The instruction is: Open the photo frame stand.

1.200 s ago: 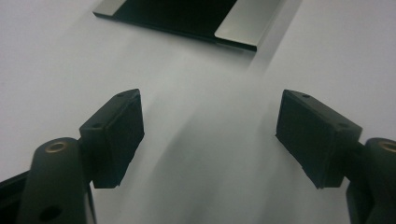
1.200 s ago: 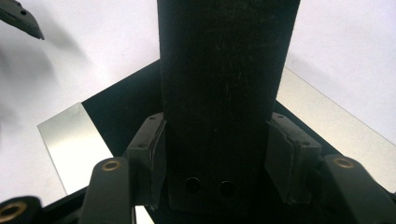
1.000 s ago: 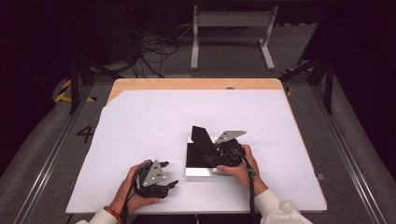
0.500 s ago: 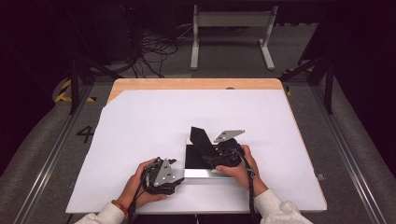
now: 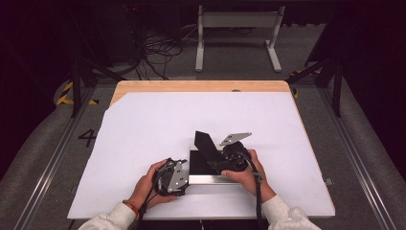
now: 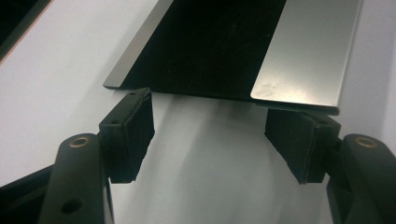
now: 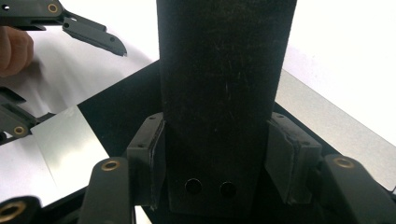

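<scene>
A flat plate (image 5: 213, 179), black in the middle with silver strips along two sides, lies on the white sheet near the front edge. A black slab (image 5: 205, 143) leans up from it. My right gripper (image 5: 214, 157) is shut on that slab; in the right gripper view its pads (image 7: 150, 156) press both sides of the slab (image 7: 224, 84). My left gripper (image 5: 185, 178) stands open at the plate's left end. In the left gripper view its fingertips (image 6: 130, 133) sit just short of the plate's edge (image 6: 299, 56), nothing between them.
The white sheet (image 5: 143, 124) covers most of a wooden table (image 5: 201, 86). Behind the table stand a metal frame (image 5: 237, 19) and loose cables (image 5: 158, 48) on the floor. Rails run along both sides. The left gripper's jaws (image 7: 93, 35) reach in at the right gripper view's upper left.
My left gripper has slid to the right across the sheet, up to the plate's left end. The right gripper and the slab have stayed put.
</scene>
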A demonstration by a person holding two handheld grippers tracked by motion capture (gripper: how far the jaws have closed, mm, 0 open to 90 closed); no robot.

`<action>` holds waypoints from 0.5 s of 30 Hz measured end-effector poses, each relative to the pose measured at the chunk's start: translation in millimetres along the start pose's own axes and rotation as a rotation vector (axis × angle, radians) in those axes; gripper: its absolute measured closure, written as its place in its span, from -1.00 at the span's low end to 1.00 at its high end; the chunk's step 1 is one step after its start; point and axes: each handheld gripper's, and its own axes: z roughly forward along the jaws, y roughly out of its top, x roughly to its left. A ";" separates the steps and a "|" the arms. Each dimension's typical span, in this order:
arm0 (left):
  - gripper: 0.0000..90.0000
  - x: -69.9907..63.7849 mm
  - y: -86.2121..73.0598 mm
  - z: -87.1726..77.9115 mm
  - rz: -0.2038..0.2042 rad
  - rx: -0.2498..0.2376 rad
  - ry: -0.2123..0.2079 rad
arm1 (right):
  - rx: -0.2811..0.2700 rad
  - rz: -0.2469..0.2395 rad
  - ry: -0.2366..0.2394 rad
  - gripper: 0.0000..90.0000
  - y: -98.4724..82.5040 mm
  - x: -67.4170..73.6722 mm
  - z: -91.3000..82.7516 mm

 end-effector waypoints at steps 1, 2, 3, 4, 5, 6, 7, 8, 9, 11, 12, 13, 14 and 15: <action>-0.27 0.4 1.0 0.4 0.003 0.004 -0.002 | 0.002 0.005 0.001 -0.02 0.3 0.0 -0.4; -0.27 0.3 1.7 1.2 0.006 -0.005 -0.001 | 0.009 0.006 -0.003 -0.02 1.3 0.5 -0.9; -0.27 -0.3 2.3 2.0 0.006 -0.007 -0.008 | 0.011 0.007 -0.005 -0.02 1.7 0.6 -1.3; -0.28 -1.0 3.2 3.2 0.025 -0.010 -0.009 | 0.010 0.016 -0.004 -0.02 1.6 0.6 -1.1; -0.26 -2.1 3.7 3.6 0.035 -0.014 -0.008 | 0.011 0.017 -0.003 -0.03 1.3 0.5 -0.5; -0.26 -2.0 4.8 3.9 0.055 -0.015 -0.009 | 0.015 0.021 -0.006 -0.03 1.5 0.9 -0.5; -0.26 -0.5 5.5 5.3 0.058 -0.025 -0.028 | 0.021 0.029 -0.004 -0.03 2.1 0.7 -1.1; -0.26 -0.5 5.5 5.3 0.058 -0.025 -0.028 | 0.021 0.029 -0.004 -0.03 2.1 0.7 -1.1; -0.26 0.1 6.2 7.7 0.057 -0.028 -0.028 | 0.027 0.034 -0.006 -0.03 2.9 0.8 -1.7; -0.26 0.5 6.4 8.5 0.064 -0.032 -0.035 | 0.023 0.040 -0.008 -0.03 2.4 0.7 -1.4; -0.26 1.4 6.5 9.0 0.073 -0.036 -0.041 | 0.022 0.040 -0.008 -0.03 2.2 0.6 -1.0; -0.22 2.5 6.5 9.5 0.073 -0.038 -0.041 | 0.024 0.048 -0.003 -0.03 3.2 -0.1 -1.3; -0.22 3.3 6.4 10.0 0.067 -0.038 -0.051 | 0.024 0.048 -0.003 -0.03 3.2 -0.1 -1.3; -0.14 3.7 5.9 10.2 0.063 -0.039 -0.047 | 0.028 0.046 -0.005 -0.03 4.1 -0.1 -1.9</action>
